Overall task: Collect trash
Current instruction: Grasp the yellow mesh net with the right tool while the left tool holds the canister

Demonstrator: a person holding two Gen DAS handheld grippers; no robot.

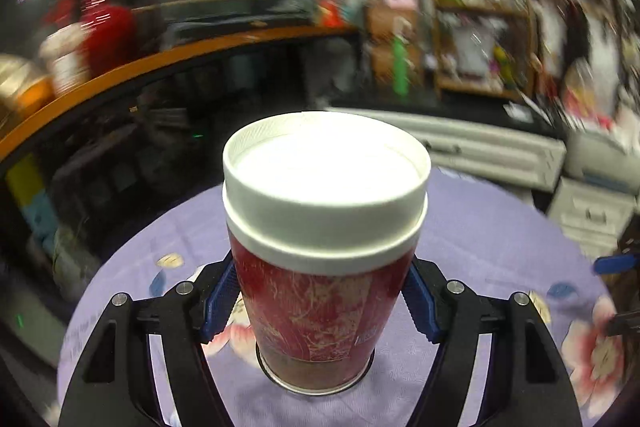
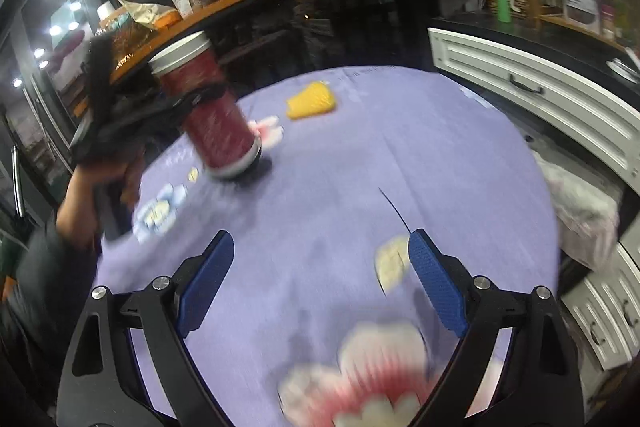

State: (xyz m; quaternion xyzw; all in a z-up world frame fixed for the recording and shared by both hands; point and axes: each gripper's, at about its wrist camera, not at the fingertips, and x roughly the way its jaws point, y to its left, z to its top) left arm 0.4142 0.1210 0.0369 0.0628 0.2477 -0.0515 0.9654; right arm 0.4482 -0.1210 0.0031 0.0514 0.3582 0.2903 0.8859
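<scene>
The left tool (image 1: 322,297) has its blue pads (image 1: 219,301) clamped on the sides of a red paper cup (image 1: 320,291) with a white lid (image 1: 324,183), gripping just below the lid's rim. From the right wrist view the cup (image 2: 212,115) is tilted, its base hanging just over the desk (image 2: 400,155) with its purple flowered cloth, and the lid leans away toward the counter behind.

The right tool (image 2: 320,285) is open with nothing between its pads; a pale scrap (image 2: 390,265) lies on the cloth just inside its right pad. A yellow wrapper (image 2: 314,101) lies farther ahead of that tool, to the right of the cup.

To carry the cup well, I would judge the grip should stay firm but not crush the paper wall, since a squeezed cup can pop its lid. Levelling the cup before travelling would guard against any leftover liquid spilling. No bin shows clearly in either view, so it must be found first.
</scene>
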